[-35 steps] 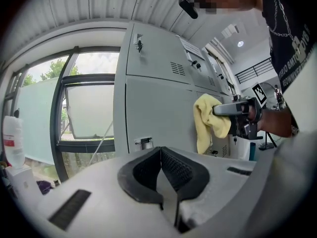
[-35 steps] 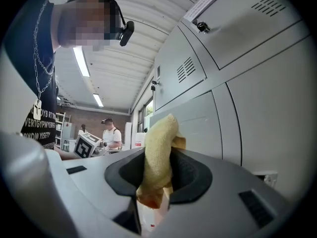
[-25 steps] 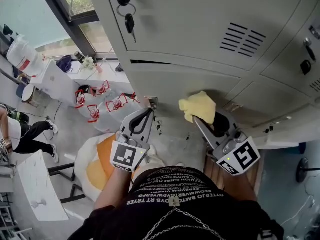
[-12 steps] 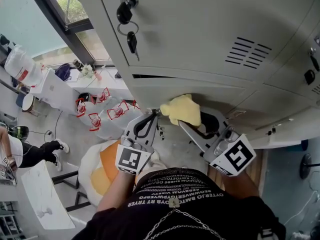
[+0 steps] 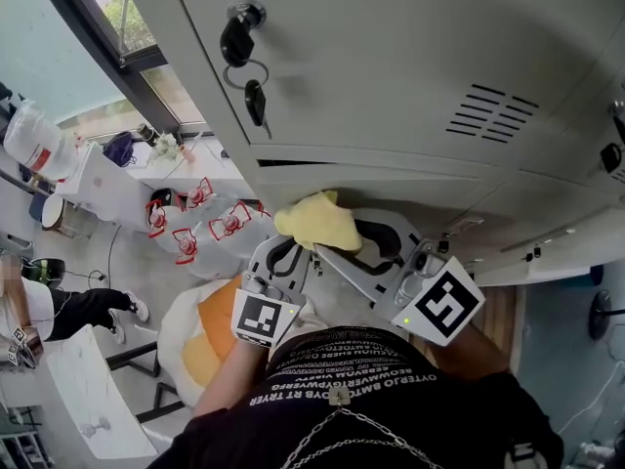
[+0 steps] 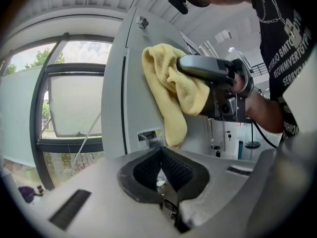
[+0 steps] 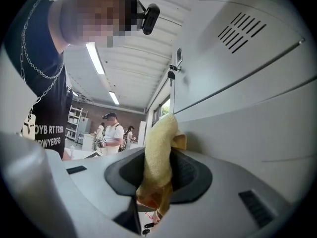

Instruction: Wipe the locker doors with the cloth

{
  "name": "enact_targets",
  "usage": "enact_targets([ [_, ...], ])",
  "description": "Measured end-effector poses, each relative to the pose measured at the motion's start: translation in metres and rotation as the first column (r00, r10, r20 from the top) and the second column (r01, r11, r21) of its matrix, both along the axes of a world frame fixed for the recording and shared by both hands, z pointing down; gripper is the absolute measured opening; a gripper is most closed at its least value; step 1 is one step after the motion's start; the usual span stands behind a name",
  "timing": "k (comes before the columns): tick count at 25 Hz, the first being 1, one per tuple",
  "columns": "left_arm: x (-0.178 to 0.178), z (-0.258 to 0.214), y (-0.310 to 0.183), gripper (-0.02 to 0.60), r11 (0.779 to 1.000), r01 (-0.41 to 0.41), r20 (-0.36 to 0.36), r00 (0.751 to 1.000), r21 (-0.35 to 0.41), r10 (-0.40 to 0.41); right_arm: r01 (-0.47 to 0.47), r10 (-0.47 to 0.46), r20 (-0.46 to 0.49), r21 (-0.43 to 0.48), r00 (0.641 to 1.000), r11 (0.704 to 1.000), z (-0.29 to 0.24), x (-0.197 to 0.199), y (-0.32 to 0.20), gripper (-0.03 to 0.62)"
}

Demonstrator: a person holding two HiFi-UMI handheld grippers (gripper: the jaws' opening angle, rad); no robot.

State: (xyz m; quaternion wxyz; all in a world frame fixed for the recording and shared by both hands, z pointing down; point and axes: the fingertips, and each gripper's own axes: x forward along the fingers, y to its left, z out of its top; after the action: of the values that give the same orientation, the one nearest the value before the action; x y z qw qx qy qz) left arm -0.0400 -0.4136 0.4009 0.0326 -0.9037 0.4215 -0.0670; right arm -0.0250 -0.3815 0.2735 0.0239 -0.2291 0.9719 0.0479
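White bags with red print point(image 5: 210, 225) lie on the floor at far left, below a window. My left gripper point(image 6: 159, 153) is next, held low in front of the lockers. Its jaws are clenched together with nothing between them. Just to its right is the yellow cloth point(image 5: 317, 221), which is grasped between the jaws of my right gripper point(image 7: 158, 177). The bunched top of the cloth rests against the grey lower locker door point(image 5: 420, 186), just under the seam with the door above. On the upper locker door point(image 5: 391, 57), a lock point(image 5: 239, 29) with a hanging key point(image 5: 256, 101) sits above the left gripper. A slotted vent point(image 5: 488, 111) lies further right.
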Motion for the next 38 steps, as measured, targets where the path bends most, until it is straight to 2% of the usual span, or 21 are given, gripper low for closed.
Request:
enact_targets([
  [7,0.0,-0.001,0.0,0.006,0.999,-0.053,0.008,0.999,0.011,0.053,0.034,-0.034,-0.003,0.032,0.999,0.999,-0.011,-0.025,-0.003,0.11],
  [13,0.0,-0.001,0.0,0.006,0.997,-0.077,0.006,0.997,0.007,0.077,0.004,-0.004,0.004,0.039,1.0,0.999,-0.013,-0.021,-0.005,0.11],
  [19,-0.002,0.002,0.003,0.006,0.998,-0.058,-0.004,0.998,-0.038,0.057,-0.047,0.047,-0.005,0.035,0.999,0.998,-0.013,-0.002,-0.006,0.11],
  [30,0.011,0.008,0.022,0.006,0.998,-0.051,-0.002,0.999,-0.045,0.051,-0.139,0.14,-0.015,0.052,0.99,0.989,-0.014,0.047,-0.01,0.112],
  [33,0.013,0.006,0.029,0.006,0.998,-0.036,-0.001,0.999,-0.046,0.036,-0.159,0.161,-0.021,0.086,0.987,0.984,-0.016,0.066,-0.01,0.112],
  [38,0.014,0.009,0.041,0.006,0.999,-0.001,0.005,1.0,-0.046,0.002,-0.216,0.218,-0.016,0.077,0.976,0.973,-0.015,0.097,-0.009,0.112],
])
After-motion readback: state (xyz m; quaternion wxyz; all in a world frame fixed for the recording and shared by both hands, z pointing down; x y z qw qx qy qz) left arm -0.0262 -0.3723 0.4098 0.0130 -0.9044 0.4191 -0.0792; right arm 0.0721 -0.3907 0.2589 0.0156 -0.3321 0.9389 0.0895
